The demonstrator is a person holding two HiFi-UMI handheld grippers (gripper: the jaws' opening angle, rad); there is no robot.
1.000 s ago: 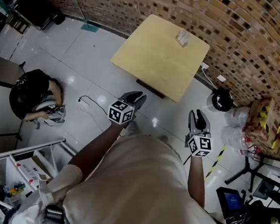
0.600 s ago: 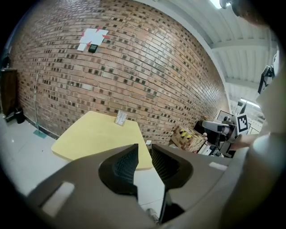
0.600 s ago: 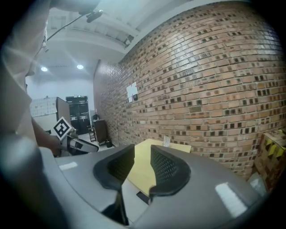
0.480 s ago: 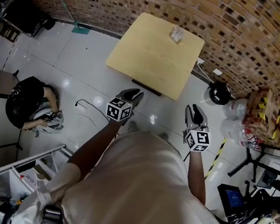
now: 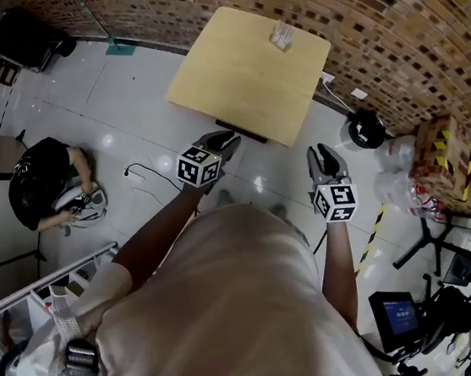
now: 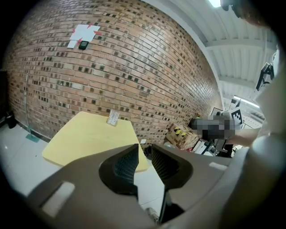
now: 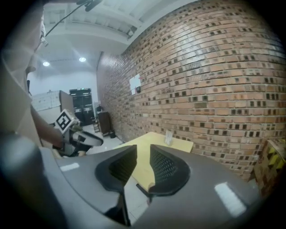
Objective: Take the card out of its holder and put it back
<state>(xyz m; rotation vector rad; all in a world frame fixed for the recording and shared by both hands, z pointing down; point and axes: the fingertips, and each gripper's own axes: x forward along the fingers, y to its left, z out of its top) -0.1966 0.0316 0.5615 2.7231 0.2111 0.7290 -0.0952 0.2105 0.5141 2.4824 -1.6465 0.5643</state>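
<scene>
Short of the table [image 5: 240,84], the left gripper [image 5: 228,141] is held slightly apart, empty; the right gripper [image 5: 324,151], empty too, has just been closed partway.

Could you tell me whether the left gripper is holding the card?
No, the left gripper has nothing between its parted jaws; the card holder stands away on the table.

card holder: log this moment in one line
card holder: on table, untouched | left gripper: open, empty | right gripper: open, empty, jaws have just been closing

Right gripper [image 7: 143,148]: fingers [image 7: 166,169] closer together than before, nothing between.
</scene>
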